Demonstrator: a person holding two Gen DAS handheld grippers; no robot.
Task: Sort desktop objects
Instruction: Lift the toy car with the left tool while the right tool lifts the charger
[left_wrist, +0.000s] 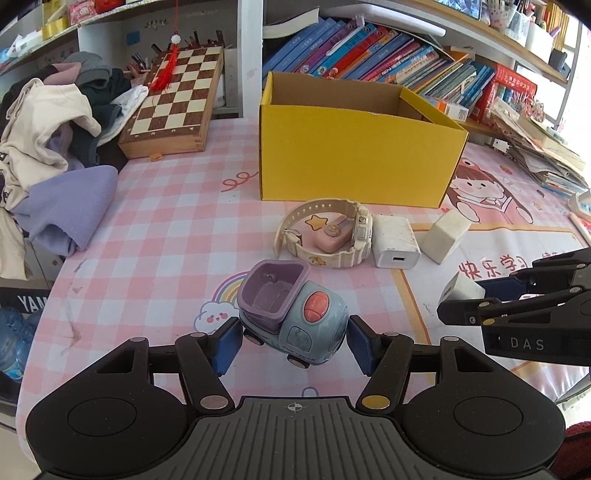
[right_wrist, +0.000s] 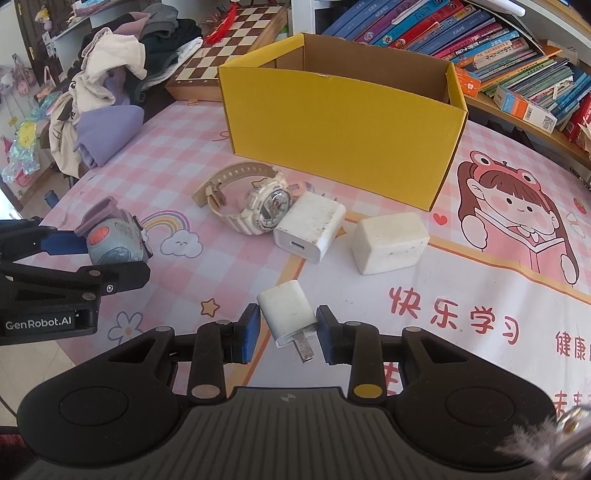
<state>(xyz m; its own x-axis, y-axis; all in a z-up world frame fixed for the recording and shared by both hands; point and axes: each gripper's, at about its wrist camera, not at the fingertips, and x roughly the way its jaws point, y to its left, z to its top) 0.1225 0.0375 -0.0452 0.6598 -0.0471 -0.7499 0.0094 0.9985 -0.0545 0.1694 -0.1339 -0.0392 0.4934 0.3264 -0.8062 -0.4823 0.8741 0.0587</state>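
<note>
Nearest in the left wrist view: left gripper (left_wrist: 291, 341) clamped on a toy truck (left_wrist: 291, 314), blue pads pressed to both flanks of the blue-grey cab, purple tipper bed tilted away, wheels clear of the pink checked tablecloth (left_wrist: 159, 236). Same truck seen from the right wrist view at far left, pinched between the left gripper's blue pads.

Nearest in the right wrist view: right gripper (right_wrist: 286, 328) closed narrow on a small white plug adapter (right_wrist: 286, 314), pads touching its two sides, metal prongs pointing down toward the camera, body raised off the cloth.

Farther out, in a row on the cloth: a cream wristwatch (right_wrist: 255, 201) lying on its side with the strap looped, a pink case (left_wrist: 330, 236) resting inside that loop, a flat white charger (right_wrist: 310, 227) just beside the watch with its port facing the camera, and a chunkier white charger block (right_wrist: 388, 243) near it, apart from the flat one.

Behind these: an open yellow cardboard box (right_wrist: 343, 122), upright, brown inside, interior floor hidden by its front wall.

Farthest: a folded wooden chessboard (left_wrist: 173, 103) leaning at the left, a heap of clothes (left_wrist: 55, 122) beside it, and leaning books (left_wrist: 369, 51) on the shelf behind the box.
</note>
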